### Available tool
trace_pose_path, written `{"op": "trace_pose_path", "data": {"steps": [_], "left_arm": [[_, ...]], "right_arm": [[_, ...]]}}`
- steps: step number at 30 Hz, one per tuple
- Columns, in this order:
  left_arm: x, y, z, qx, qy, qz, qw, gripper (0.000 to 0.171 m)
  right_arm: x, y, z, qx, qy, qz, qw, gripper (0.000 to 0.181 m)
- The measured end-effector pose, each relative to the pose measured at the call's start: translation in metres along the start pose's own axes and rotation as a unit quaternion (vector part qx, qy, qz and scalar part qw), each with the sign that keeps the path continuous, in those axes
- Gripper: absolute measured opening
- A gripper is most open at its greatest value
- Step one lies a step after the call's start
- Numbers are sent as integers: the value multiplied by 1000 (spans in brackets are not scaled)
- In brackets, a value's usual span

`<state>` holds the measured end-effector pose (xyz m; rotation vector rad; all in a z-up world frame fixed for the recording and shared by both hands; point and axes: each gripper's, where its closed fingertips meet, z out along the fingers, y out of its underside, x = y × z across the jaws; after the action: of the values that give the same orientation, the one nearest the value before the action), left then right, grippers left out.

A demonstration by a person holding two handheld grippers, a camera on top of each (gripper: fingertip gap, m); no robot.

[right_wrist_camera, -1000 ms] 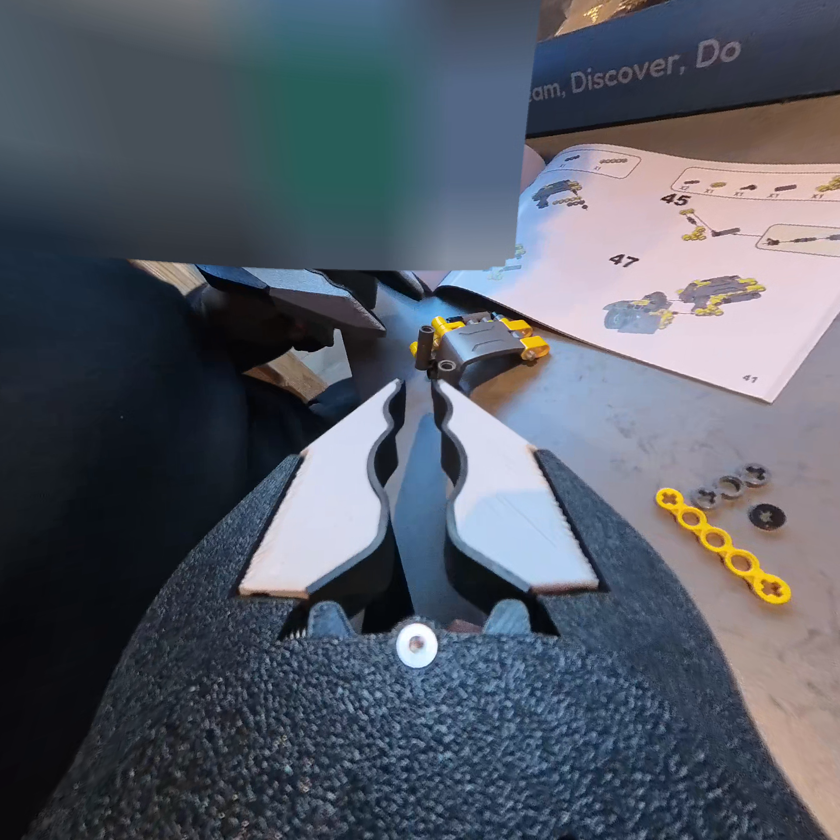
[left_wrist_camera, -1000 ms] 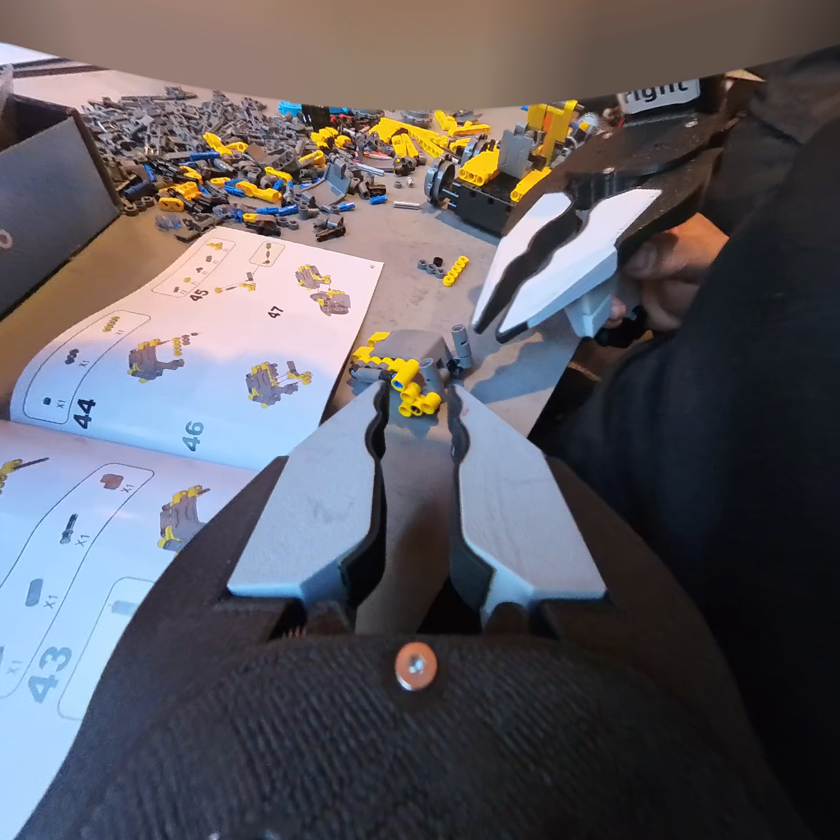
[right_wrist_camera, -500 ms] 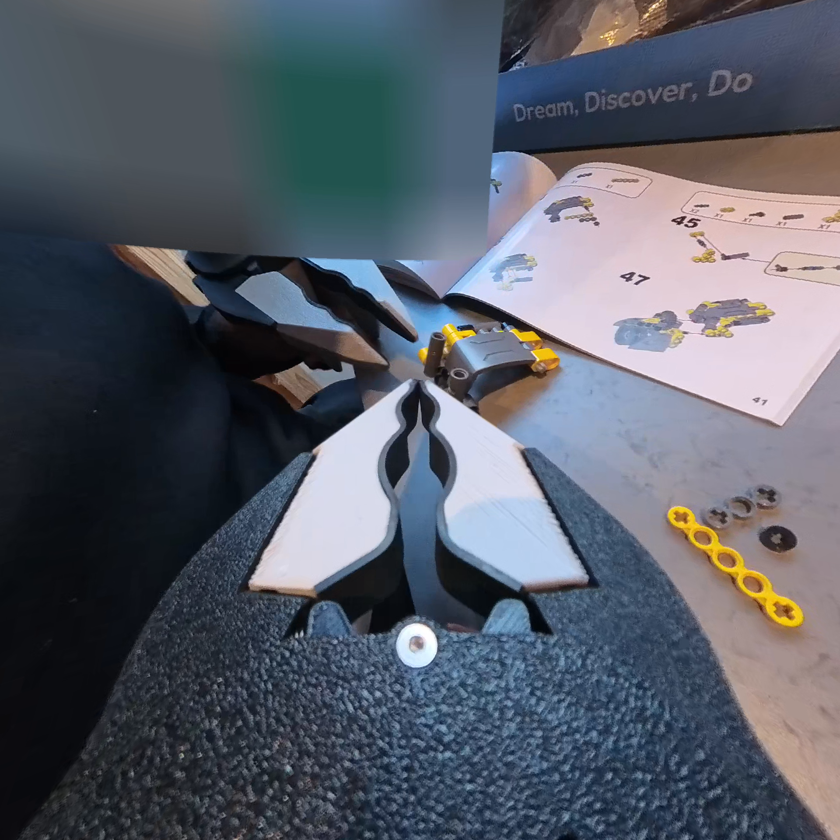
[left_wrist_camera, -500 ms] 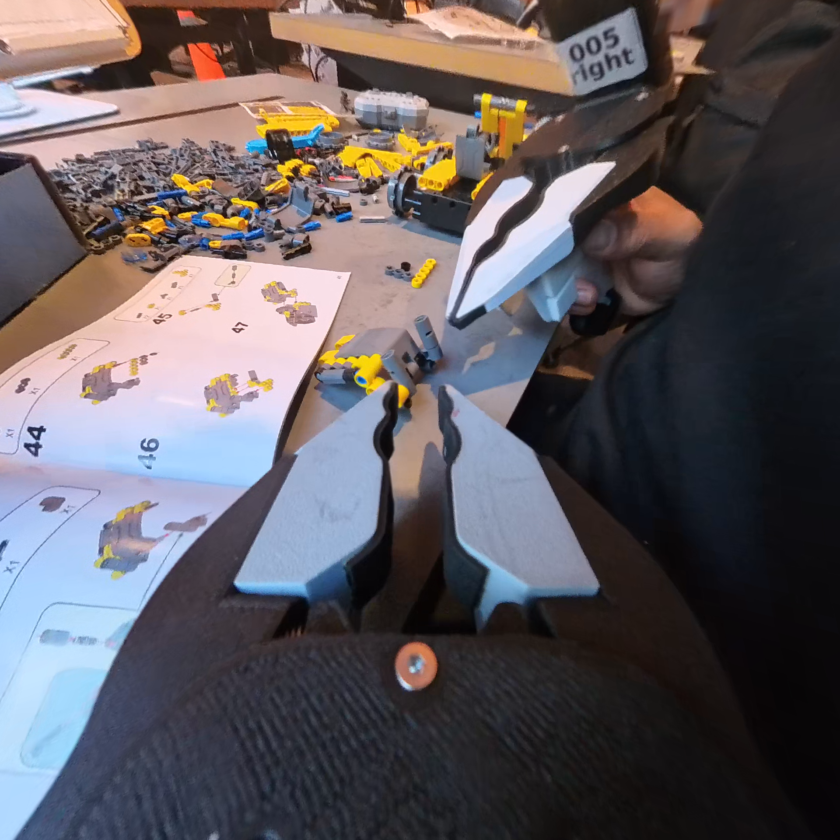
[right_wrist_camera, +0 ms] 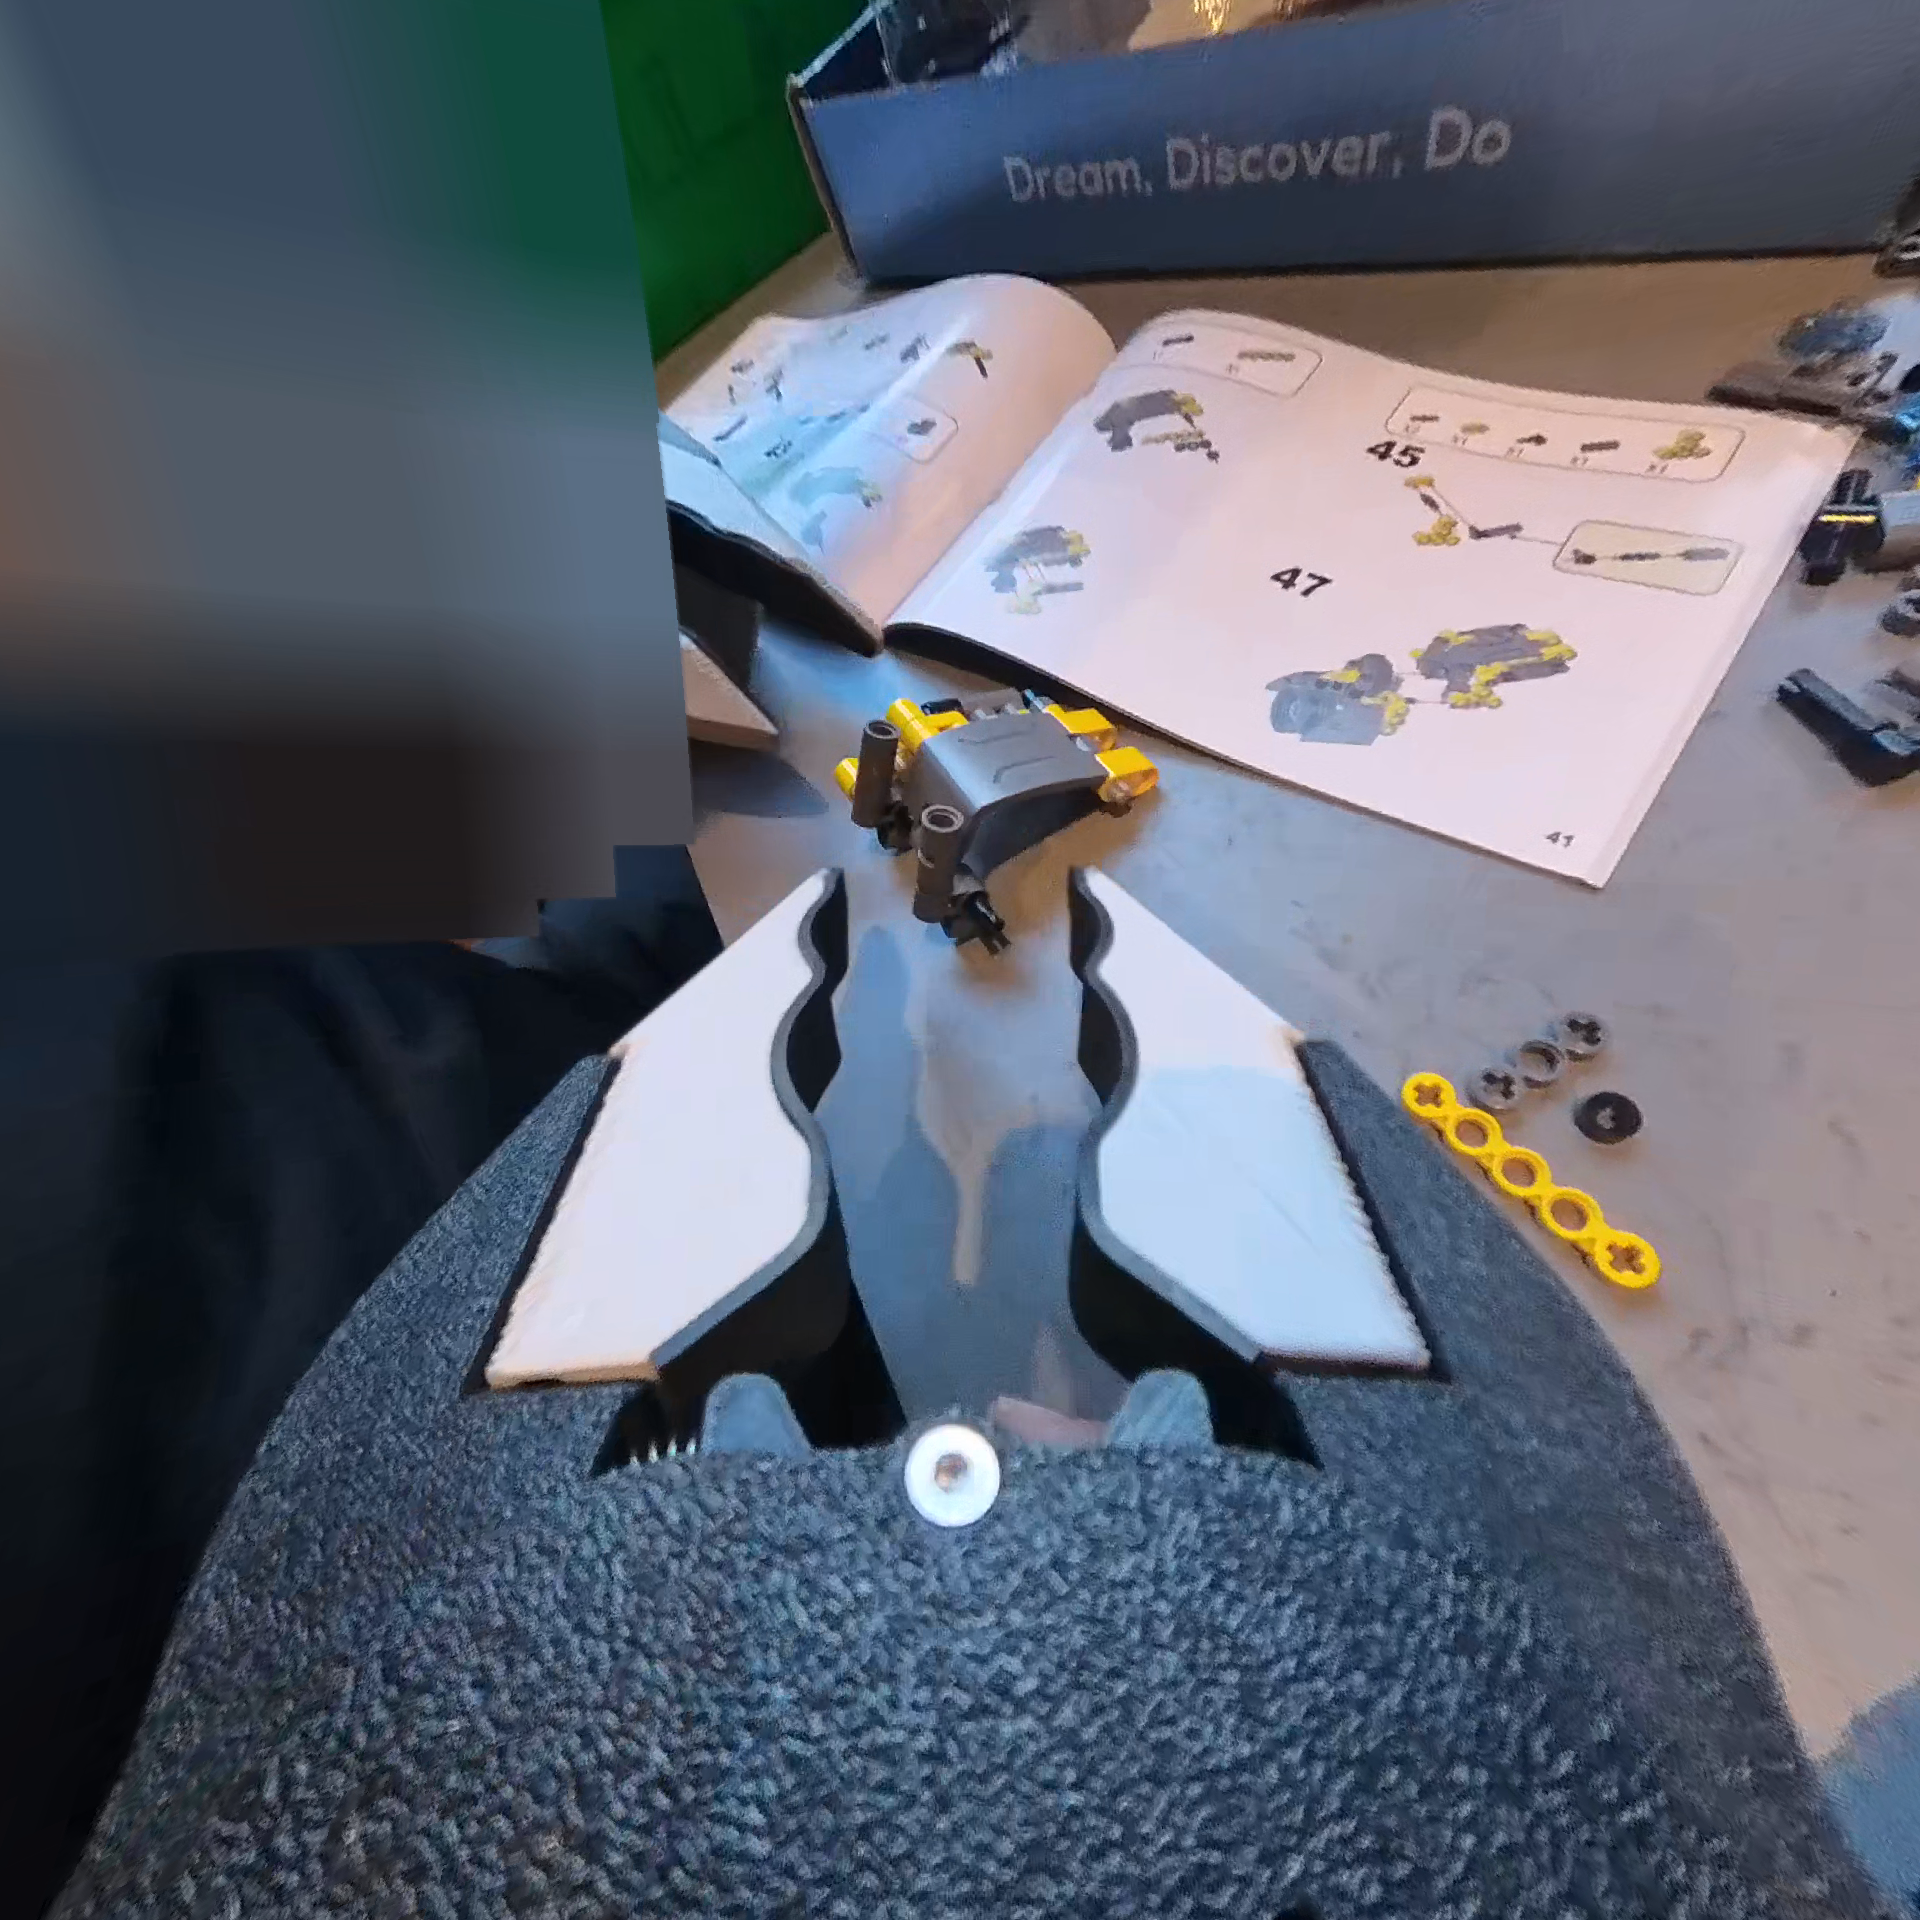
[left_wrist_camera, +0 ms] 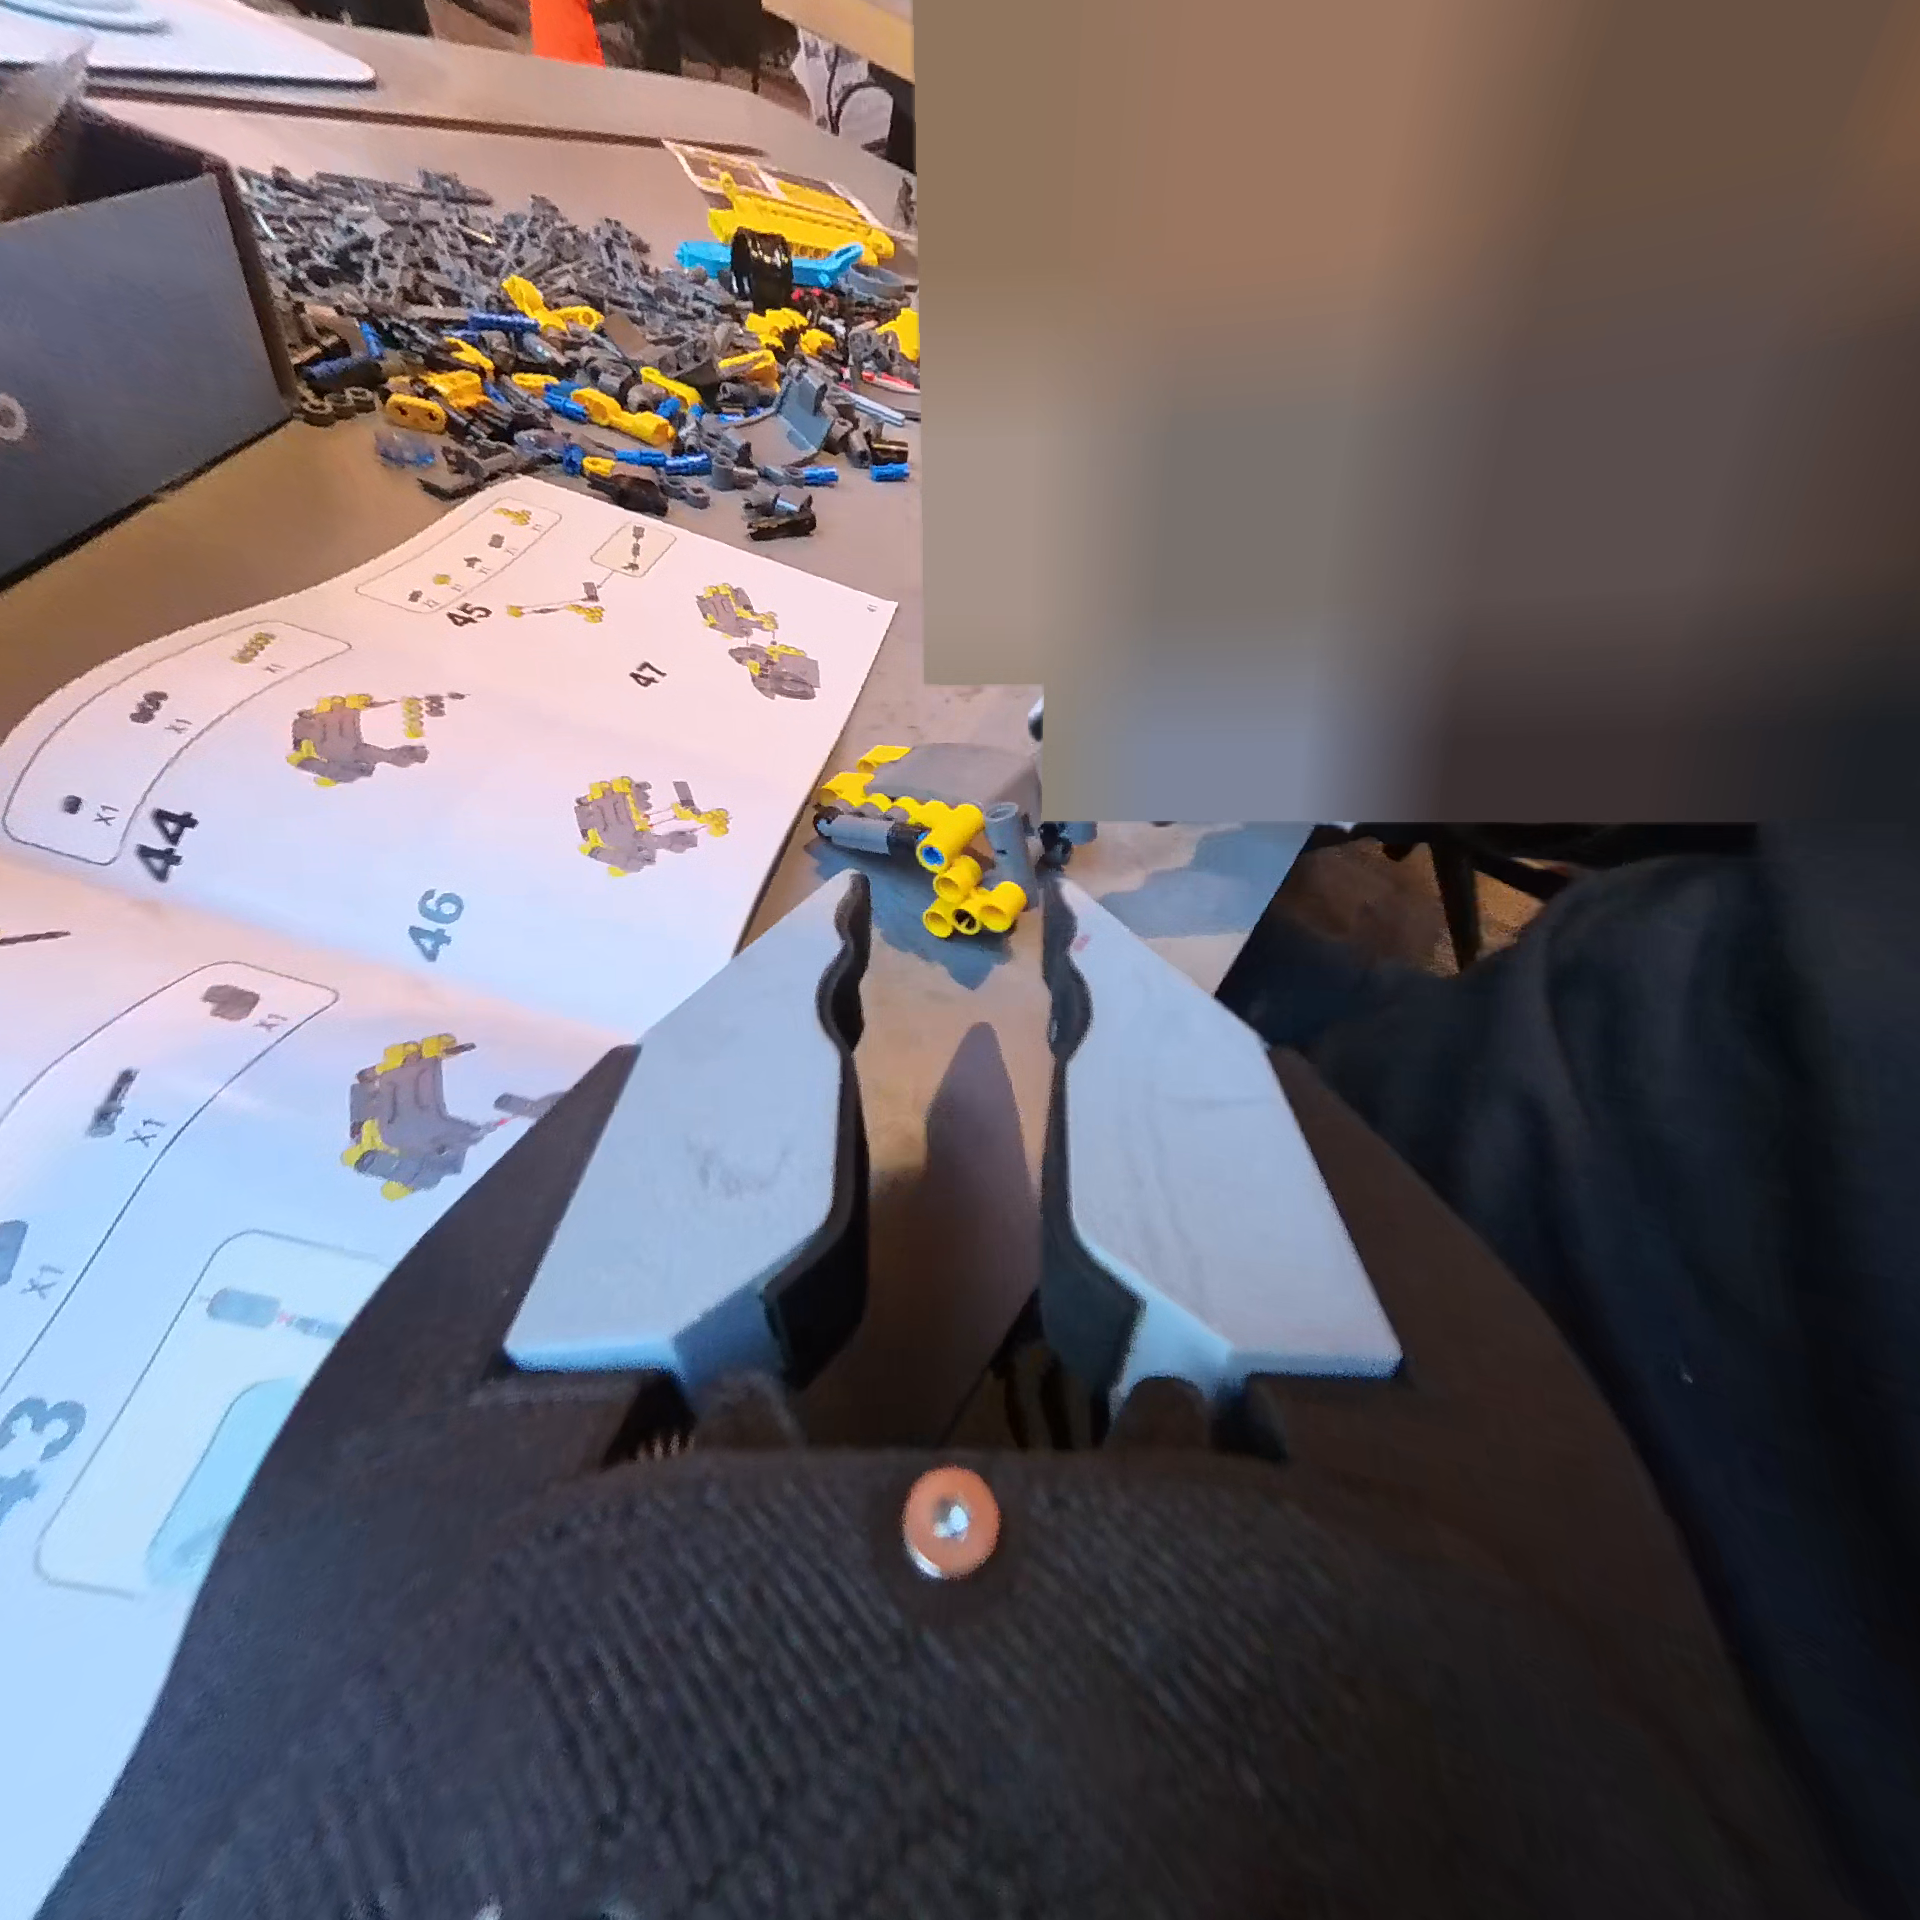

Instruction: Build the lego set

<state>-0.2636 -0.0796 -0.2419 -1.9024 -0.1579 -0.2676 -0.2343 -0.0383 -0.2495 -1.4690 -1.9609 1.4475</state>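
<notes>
Just ahead of my gaping left claw (left_wrist_camera: 951, 899) and right claw (right_wrist_camera: 956, 883), the brick assembly (right_wrist_camera: 997, 779) lies, seemingly crosswise.

A big blur covers the top right of your left wrist view, hiding the far side of the small brick model (left_wrist_camera: 940, 821). Your booklet (left_wrist_camera: 416, 790) runs off the left edge. The brick pile (left_wrist_camera: 582, 343) is too small to sort.

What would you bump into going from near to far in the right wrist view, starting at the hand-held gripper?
Right hand-held gripper → small grey-and-yellow model → open instruction booklet → dark blue box.
</notes>
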Motion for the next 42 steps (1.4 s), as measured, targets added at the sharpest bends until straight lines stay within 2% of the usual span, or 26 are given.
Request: {"op": "trace_pose_path", "data": {"steps": [6, 12, 16, 19, 22, 26, 28, 34, 38, 42], "left_arm": [[7, 0, 14, -18, 5, -14, 1000, 35], [8, 3, 18, -37, -19, 20, 999, 34], [5, 9, 18, -73, -45, 46, 995, 40], [4, 7, 18, -77, -55, 61, 994, 43], [2, 10, 20, -76, -54, 58, 994, 42], [3, 9, 21, -80, -42, 39, 995, 41], [3, 11, 22, -101, -38, 40, 993, 42], [1, 20, 23, -147, -34, 100, 983, 39], [7, 15, 20, -126, 15, 64, 990, 38], [6, 4, 16, -89, 32, 29, 995, 36]], "right_arm": [[-5, 4, 4, -19, -25, 3, 999, 36], [-8, 0, 0, -2, -54, 23, 998, 30], [-9, 3, 2, -24, -39, -1, 999, 32], [-9, -2, 1, -31, -12, -48, 998, 33], [-8, 10, 9, -65, -20, -34, 997, 35], [-13, 9, 12, -50, -45, -1, 998, 15], [-16, 5, 11, -37, -63, 9, 997, 7], [-21, 1, 8, -22, -102, 33, 994, 0], [-24, 2, 9, -31, -123, 42, 991, 0], [-25, 3, 9, -35, -132, 53, 989, 0]]}}
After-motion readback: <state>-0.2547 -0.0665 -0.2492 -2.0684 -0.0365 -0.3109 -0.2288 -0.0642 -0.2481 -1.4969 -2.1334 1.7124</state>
